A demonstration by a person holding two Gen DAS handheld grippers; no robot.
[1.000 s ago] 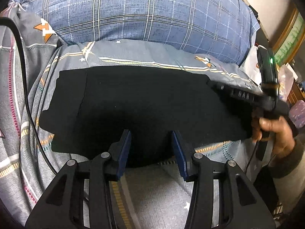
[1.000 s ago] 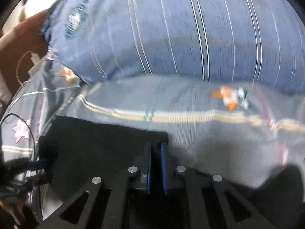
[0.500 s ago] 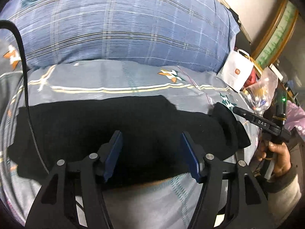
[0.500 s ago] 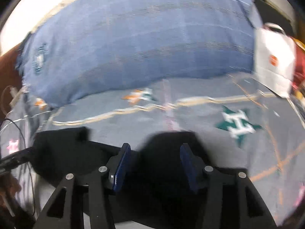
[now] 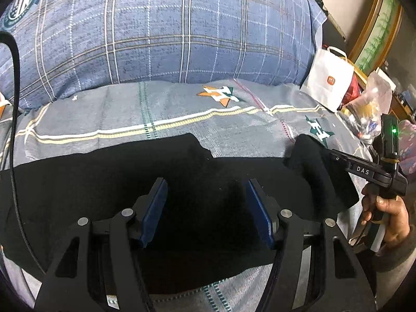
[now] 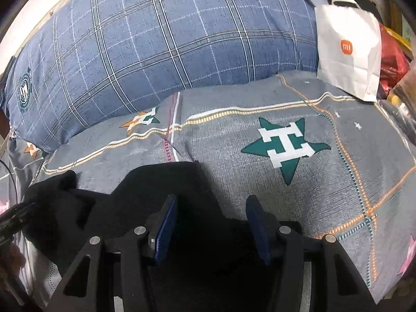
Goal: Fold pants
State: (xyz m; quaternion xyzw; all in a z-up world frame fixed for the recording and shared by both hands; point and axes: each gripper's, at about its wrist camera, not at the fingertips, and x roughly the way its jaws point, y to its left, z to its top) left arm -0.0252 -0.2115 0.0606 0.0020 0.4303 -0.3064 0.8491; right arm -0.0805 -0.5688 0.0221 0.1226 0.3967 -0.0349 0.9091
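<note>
Left gripper [image 5: 205, 208]: jaws spread wide, nothing between the blue pads, poised over the middle of the black pants [image 5: 104, 195].
Right gripper [image 6: 210, 223]: also wide open and holding nothing; it sits over the pants' right-hand end, where a flap of cloth bulges up [image 5: 317, 161].
Right hand [image 5: 387, 213]: seen from the left wrist view, wrapped around the gripper handle at the bed's right edge.
Pants: lying crosswise as a long dark band on the grey star-print bedsheet [image 6: 325, 182], near edge close to the person, far edge uneven with a step in it.
Step in hand, as I read it: both grippers free, so this looks like the pause before taking new grips for the next fold.
Doing it well: pinch each end at the cloth's edge, catch all layers, lift both sides level and lay one end over the other so the edges meet; flatten that raised flap first.
Risk: the black cloth hides its layers, so a shallow pinch may take only the top one.
Backdrop: blue plaid pillow [image 5: 169, 31] behind, white paper bag [image 6: 348, 52] to the right, both well apart from the pants.
</note>
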